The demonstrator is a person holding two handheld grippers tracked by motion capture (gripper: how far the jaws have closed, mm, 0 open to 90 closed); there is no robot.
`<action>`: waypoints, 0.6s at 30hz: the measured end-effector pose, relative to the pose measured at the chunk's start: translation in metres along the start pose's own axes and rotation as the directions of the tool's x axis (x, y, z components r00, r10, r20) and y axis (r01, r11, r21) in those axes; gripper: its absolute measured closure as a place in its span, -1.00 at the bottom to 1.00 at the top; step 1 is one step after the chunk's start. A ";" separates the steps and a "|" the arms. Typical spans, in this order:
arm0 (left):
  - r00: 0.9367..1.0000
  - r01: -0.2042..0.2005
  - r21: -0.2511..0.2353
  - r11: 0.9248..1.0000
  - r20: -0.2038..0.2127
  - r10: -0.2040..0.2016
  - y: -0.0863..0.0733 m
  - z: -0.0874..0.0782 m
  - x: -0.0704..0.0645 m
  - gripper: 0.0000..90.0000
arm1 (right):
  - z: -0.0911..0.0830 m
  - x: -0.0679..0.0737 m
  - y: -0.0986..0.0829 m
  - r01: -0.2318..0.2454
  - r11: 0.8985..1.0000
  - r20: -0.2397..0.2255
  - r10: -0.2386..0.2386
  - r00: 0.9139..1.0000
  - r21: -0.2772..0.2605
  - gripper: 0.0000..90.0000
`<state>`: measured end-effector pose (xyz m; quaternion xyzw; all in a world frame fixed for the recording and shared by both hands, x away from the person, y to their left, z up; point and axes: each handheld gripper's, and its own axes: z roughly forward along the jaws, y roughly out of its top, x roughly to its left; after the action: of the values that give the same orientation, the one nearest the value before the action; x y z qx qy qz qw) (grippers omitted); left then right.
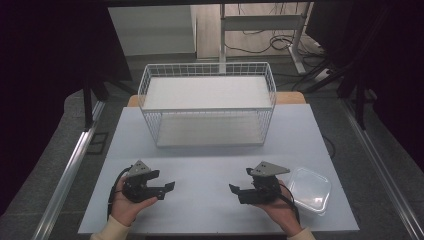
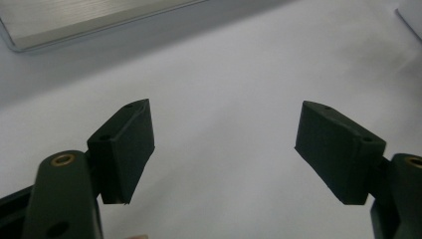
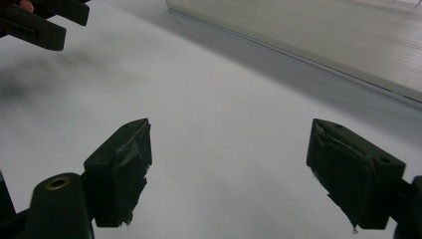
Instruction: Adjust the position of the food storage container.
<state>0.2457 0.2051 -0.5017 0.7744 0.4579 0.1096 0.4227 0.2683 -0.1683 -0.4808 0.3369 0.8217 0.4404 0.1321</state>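
Clear plastic container [image 1: 310, 191] sits untouched on the worktop [image 1: 210, 170] just beside my right gripper [image 1: 240, 192] — nothing begun; both it and my left gripper [image 1: 165, 189] are spread, holding nothing.

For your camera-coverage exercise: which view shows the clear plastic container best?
The high view: the clear plastic container lies whole on the table, just beside the right gripper. The left gripper view catches perhaps a pale corner of it at the top right edge; the right gripper view looks across bare tabletop instead.
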 end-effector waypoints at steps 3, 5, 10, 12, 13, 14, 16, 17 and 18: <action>1.000 -0.007 0.000 1.000 0.002 0.007 0.000 0.000 -0.001 -0.50 | 0.000 0.001 0.000 0.000 1.000 0.001 0.000 1.000 0.004 -0.59; 1.000 -0.009 0.001 1.000 0.002 0.009 0.000 0.000 -0.002 -0.50 | 0.001 0.001 0.000 -0.001 1.000 0.000 0.001 1.000 0.009 -0.59; 1.000 -0.004 -0.004 1.000 0.002 0.004 0.000 -0.001 -0.002 -0.50 | 0.002 0.004 0.001 0.006 1.000 0.003 -0.006 1.000 0.022 -0.58; 1.000 -0.005 -0.005 1.000 0.000 0.005 0.001 -0.002 -0.003 -0.50 | 0.002 0.005 0.001 0.008 1.000 0.002 -0.009 1.000 0.021 -0.58; 1.000 -0.005 -0.005 1.000 0.000 0.005 0.001 -0.002 -0.003 -0.50 | 0.002 0.005 0.001 0.008 1.000 0.002 -0.009 1.000 0.021 -0.58; 1.000 -0.005 -0.005 1.000 0.001 0.005 0.001 -0.002 -0.003 -0.50 | 0.002 0.005 0.001 0.011 1.000 0.002 -0.011 1.000 0.025 -0.58; 1.000 -0.001 -0.005 1.000 0.003 0.001 0.002 -0.002 -0.002 -0.50 | 0.002 0.004 0.001 0.011 1.000 0.002 -0.011 1.000 0.024 -0.58; 1.000 0.010 -0.007 1.000 0.002 -0.010 0.002 -0.003 -0.003 -0.50 | 0.002 0.004 0.001 0.008 1.000 0.004 -0.008 1.000 0.022 -0.57; 1.000 0.012 -0.011 1.000 -0.002 -0.012 0.004 -0.003 -0.003 -0.50 | 0.000 0.004 0.003 0.007 1.000 -0.001 -0.007 1.000 0.021 -0.57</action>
<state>0.2451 0.2032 -0.4958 0.7692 0.4622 0.1106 0.4272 0.2667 -0.1642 -0.4785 0.3354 0.8274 0.4314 0.1298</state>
